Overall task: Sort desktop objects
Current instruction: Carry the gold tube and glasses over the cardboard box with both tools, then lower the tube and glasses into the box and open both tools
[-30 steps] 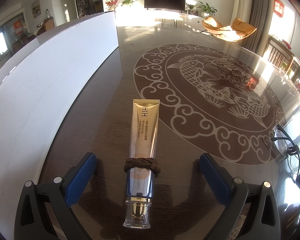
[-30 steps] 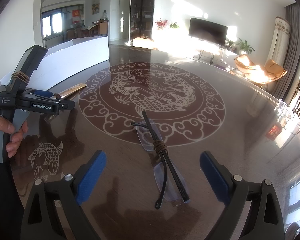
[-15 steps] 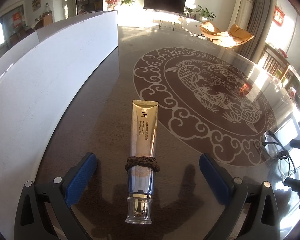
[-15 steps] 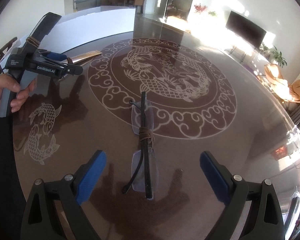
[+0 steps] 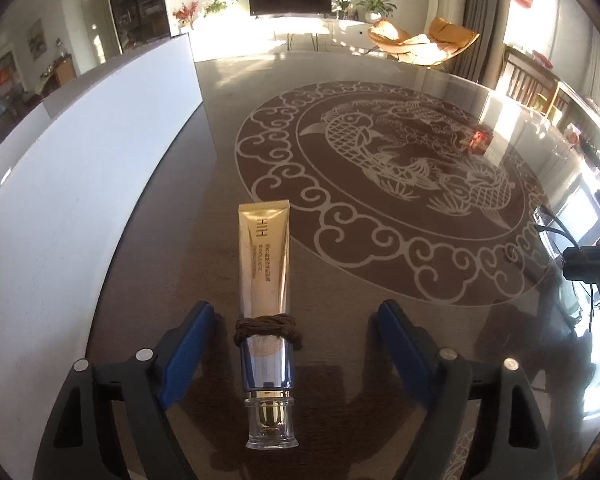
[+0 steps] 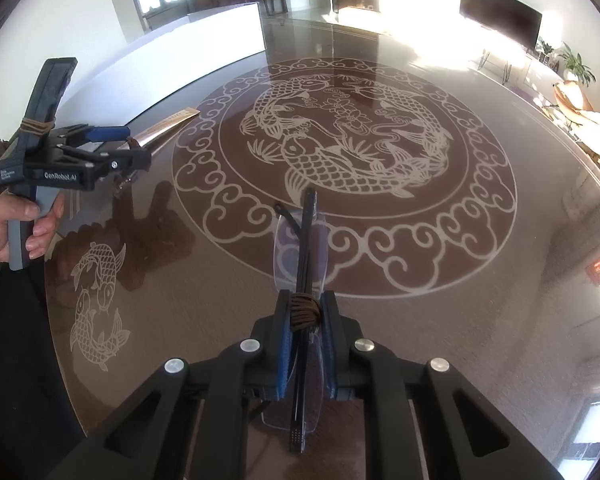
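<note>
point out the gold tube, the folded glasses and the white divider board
gold tube (image 5: pixel 265 264), left wrist view, on its printed gold body
folded glasses (image 6: pixel 300 248), right wrist view, on the upper lens
white divider board (image 5: pixel 80 168), left wrist view, on its flat face

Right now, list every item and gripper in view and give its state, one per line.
Folded glasses: arms tied with brown cord, clamped at the cord.
Right gripper: shut on the folded glasses.
Cream tube: flat on the table, cap toward the camera, brown cord around it, not gripped.
Left gripper: jaws closing, pads either side of the cream tube, not touching.
Table: glossy, patterned top.
</note>
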Demonstrator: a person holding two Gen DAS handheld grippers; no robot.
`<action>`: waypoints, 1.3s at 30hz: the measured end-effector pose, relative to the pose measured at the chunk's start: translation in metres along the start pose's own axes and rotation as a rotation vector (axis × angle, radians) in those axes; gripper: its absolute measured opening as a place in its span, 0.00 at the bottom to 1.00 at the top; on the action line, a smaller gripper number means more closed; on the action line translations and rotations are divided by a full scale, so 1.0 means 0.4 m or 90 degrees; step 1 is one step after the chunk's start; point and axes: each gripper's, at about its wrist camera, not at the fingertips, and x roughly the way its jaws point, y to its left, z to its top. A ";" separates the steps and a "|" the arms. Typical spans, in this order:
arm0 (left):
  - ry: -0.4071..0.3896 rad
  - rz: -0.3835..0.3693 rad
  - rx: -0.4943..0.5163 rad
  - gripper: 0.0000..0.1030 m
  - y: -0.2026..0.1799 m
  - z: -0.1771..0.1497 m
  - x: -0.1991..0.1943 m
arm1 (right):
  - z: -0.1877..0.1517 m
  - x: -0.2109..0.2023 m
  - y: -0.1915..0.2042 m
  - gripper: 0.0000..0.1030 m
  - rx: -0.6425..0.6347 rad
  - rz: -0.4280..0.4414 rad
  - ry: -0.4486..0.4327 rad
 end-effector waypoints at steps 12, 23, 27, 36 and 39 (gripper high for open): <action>-0.114 -0.058 -0.168 0.27 0.112 -0.042 -0.213 | 0.090 -0.136 0.044 0.13 0.026 0.023 -0.080; -0.242 -0.053 -0.273 0.27 0.280 -0.089 -0.502 | 0.284 -0.155 0.230 0.13 -0.046 0.068 -0.125; -0.256 0.008 -0.313 0.27 0.418 -0.092 -0.559 | 0.423 -0.145 0.362 0.13 -0.083 0.123 -0.155; -0.106 0.109 -0.393 0.27 0.671 -0.146 -0.429 | 0.706 0.029 0.754 0.13 -0.134 0.261 -0.124; -0.028 0.129 -0.438 0.30 0.704 -0.164 -0.364 | 0.732 0.161 0.842 0.19 -0.147 0.246 -0.042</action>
